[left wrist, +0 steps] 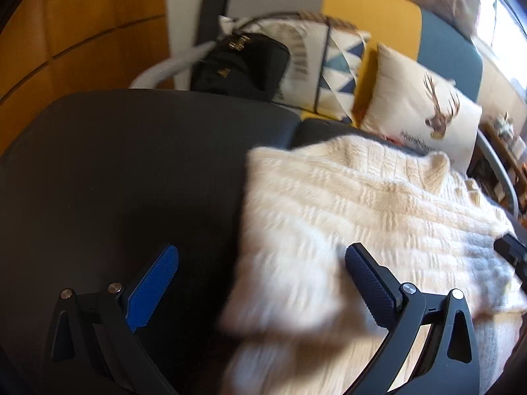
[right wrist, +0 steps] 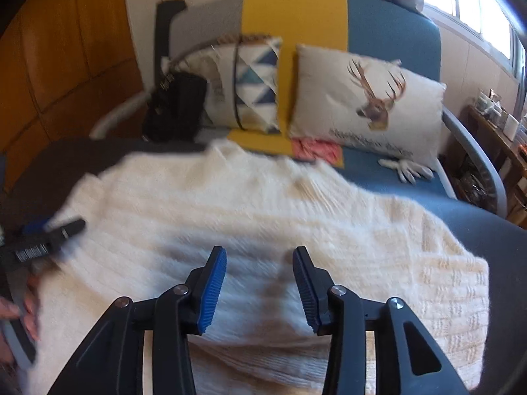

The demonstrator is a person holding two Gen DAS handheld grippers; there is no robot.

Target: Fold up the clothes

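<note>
A cream cable-knit sweater (left wrist: 362, 204) lies spread on a dark padded surface (left wrist: 115, 164), its near left part folded over and blurred. My left gripper (left wrist: 260, 263) stands wide open; the sweater's left edge lies between the fingers, and neither pad presses it. Just above the middle of the sweater (right wrist: 247, 204), my right gripper (right wrist: 258, 251) is open with only a gap between its blue pads (right wrist: 212, 293). The left gripper (right wrist: 42, 240) also shows at the left edge of the right wrist view, held by a hand (right wrist: 19, 309). The right gripper's tip (left wrist: 513, 253) shows at the right edge of the left wrist view.
Behind the surface stands a grey, yellow and blue sofa (right wrist: 388, 26) with a deer cushion (right wrist: 369, 105), a triangle-pattern cushion (right wrist: 253, 82) and a black bag (left wrist: 237, 62). A pink cloth (right wrist: 316, 151) and a white glove (right wrist: 408, 168) lie on the seat. Shelves (right wrist: 494, 125) stand at the right.
</note>
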